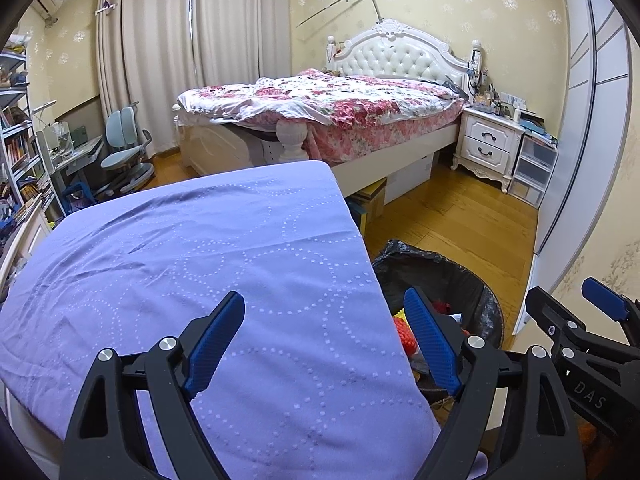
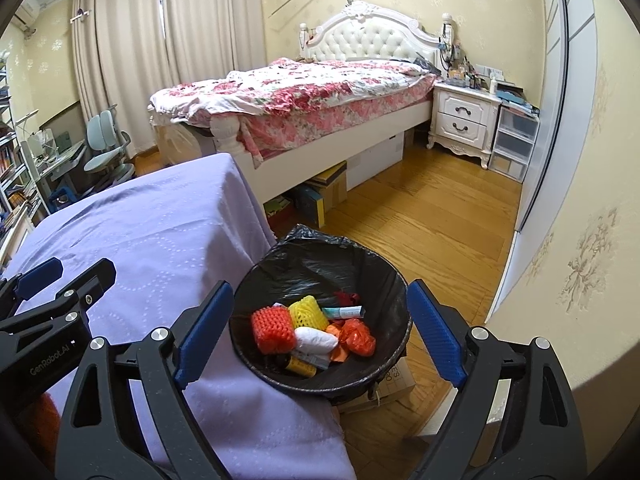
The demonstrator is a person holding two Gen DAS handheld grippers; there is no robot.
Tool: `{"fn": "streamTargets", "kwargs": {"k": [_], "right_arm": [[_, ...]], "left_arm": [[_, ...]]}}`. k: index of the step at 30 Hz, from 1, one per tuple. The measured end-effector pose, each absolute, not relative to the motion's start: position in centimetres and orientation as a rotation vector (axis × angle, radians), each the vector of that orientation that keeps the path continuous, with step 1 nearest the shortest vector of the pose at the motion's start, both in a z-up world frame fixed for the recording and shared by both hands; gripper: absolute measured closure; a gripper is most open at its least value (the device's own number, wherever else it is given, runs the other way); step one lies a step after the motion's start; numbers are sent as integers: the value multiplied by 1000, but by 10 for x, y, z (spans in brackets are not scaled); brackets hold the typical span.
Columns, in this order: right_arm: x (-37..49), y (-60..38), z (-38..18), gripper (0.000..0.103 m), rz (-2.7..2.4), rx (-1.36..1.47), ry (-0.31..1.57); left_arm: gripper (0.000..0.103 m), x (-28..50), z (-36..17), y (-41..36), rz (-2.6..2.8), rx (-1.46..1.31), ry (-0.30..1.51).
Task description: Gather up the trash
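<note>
a lilac cloth (image 2: 160,248) with dotted white rings; a black bin liner (image 2: 320,264) holding red-orange (image 2: 272,328) and yellow foam netting (image 2: 309,312) (plus a white wad (image 2: 315,340)); blue finger pads (image 2: 204,334) on black gripper frames; pink floral bedding (image 2: 296,96); honey-brown floor (image 2: 432,216).

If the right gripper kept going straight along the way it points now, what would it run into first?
Most likely the trash bin: the right gripper, open and empty, frames the black-lined opening, so it would probably meet the orange foam net lying on the pile inside. Depth is uncertain; the near rim could come first.
</note>
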State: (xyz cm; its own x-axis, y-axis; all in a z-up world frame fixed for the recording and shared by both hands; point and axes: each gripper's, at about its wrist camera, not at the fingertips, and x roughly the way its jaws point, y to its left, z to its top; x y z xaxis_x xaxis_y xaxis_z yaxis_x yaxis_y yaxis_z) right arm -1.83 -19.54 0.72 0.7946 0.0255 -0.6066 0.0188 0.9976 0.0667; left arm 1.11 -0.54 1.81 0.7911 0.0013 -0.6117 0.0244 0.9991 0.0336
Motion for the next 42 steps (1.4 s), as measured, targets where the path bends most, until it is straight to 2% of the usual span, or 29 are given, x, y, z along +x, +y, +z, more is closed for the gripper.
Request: {"fn": "streamTargets", "kwargs": {"k": [15,42], "right_arm": [[-50,-178,17,16,32,51,610],[-55,-176,21,16,28,48,602]], "left_arm": [[20,-21,27,14,27,10,620],[20,-26,27,13,27,4,617]]}}
